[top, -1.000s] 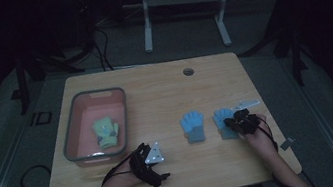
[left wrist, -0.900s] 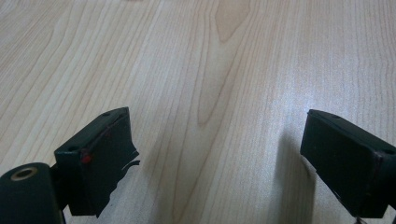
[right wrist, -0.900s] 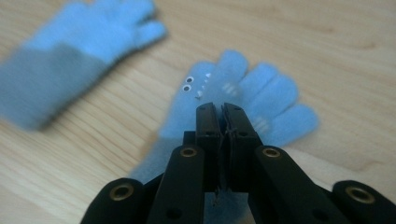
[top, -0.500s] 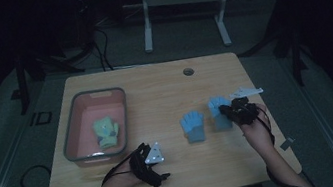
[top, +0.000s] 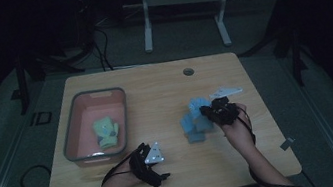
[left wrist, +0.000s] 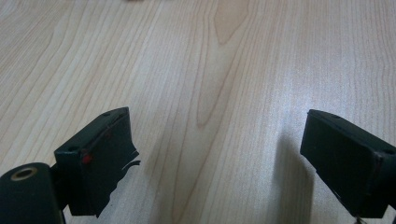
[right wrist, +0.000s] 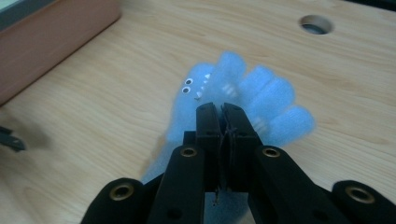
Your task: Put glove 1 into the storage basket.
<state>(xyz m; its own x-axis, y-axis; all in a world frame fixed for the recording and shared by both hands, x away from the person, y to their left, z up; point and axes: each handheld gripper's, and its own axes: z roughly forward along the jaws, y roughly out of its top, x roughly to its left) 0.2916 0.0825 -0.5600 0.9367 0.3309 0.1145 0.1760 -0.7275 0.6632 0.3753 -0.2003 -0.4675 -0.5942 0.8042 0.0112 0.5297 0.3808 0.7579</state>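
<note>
My right tongs point(right wrist: 223, 112) are pressed together, pinching the blue fuzzy glove point(right wrist: 261, 100) by its edge, lifted above the bench point(right wrist: 116, 93). From above, my right tongs point(top: 207, 110) hold it right over a second blue glove point(top: 191, 129) lying flat, so the two overlap and I cannot tell where one ends. My left tongs point(left wrist: 219, 149) stand spread with nothing between them, low over bare wood at the near edge point(top: 151, 162). To the far left sits a pink tub point(top: 73, 138) with a pale green glove point(top: 106, 133) inside, well apart from the blue ones. A round cable hole point(top: 188, 72) lies beyond. The room around is dark; the held glove's cuff hides behind my tongs.
</note>
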